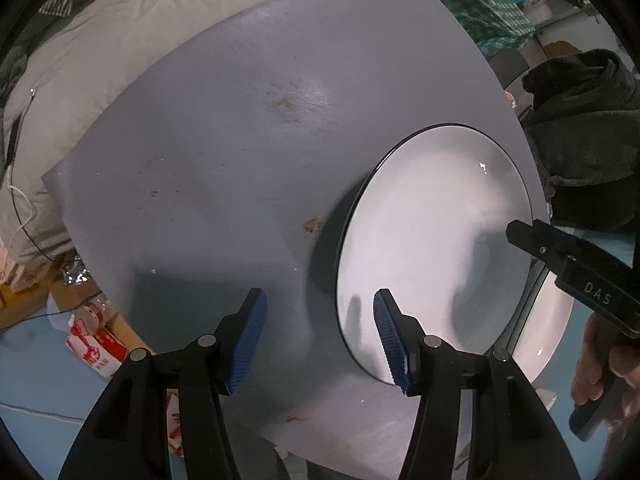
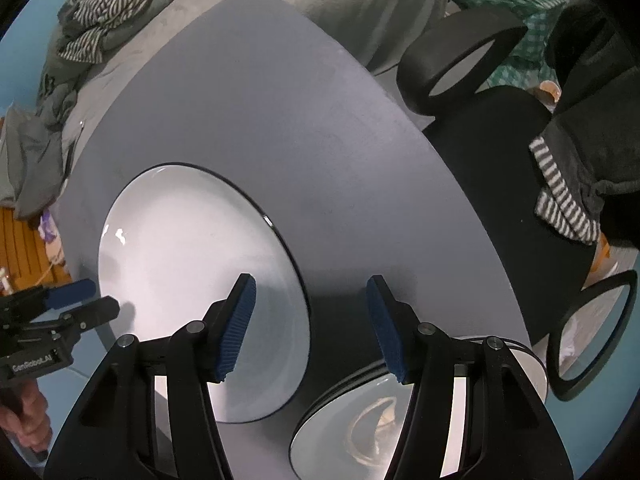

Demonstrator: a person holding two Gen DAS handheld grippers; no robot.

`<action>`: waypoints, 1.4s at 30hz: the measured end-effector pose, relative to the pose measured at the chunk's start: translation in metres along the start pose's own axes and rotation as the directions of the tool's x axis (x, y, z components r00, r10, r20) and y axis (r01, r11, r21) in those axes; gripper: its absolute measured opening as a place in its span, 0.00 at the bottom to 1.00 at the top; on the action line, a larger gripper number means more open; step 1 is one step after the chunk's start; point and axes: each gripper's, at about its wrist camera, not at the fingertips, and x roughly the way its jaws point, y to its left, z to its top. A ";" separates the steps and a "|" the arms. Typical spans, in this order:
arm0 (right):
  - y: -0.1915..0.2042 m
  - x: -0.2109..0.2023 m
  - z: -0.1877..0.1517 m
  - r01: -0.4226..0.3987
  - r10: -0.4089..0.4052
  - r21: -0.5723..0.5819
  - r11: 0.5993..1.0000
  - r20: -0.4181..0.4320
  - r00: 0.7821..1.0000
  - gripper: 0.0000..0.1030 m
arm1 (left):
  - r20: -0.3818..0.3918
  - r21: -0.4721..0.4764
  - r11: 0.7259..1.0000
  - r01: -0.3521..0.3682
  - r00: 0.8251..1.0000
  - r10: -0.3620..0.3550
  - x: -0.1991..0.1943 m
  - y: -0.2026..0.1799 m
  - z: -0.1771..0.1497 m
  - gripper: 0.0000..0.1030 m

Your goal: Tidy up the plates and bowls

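A large white plate with a thin black rim lies on the grey table; it also shows in the right wrist view. My left gripper is open and empty, its right finger over the plate's near edge. My right gripper is open and empty, its left finger over the plate's right part. A stack of white plates lies under the right gripper's right finger; its edge shows in the left wrist view. The right gripper reaches over the plate's far side in the left wrist view.
A beige sofa with striped clothes lies behind the table. A black chair with armrests stands at the table's right, with dark clothes on it. A red and white box and a plastic bottle lie on the floor at left.
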 end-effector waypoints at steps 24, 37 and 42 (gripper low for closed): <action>0.002 0.018 0.004 -0.038 0.037 -0.007 0.999 -0.069 0.997 0.30 | -0.041 0.030 0.999 -0.019 0.999 0.020 0.017 -0.016 0.013 0.29; 0.006 0.020 0.004 -0.034 0.034 -0.009 0.999 -0.069 0.997 0.27 | -0.044 0.060 0.998 -0.005 0.999 0.008 0.016 -0.020 0.013 0.23; 0.002 0.020 0.004 -0.043 0.045 0.031 0.999 -0.079 0.996 0.25 | -0.043 0.029 0.999 0.021 0.999 -0.020 0.016 -0.014 0.015 0.21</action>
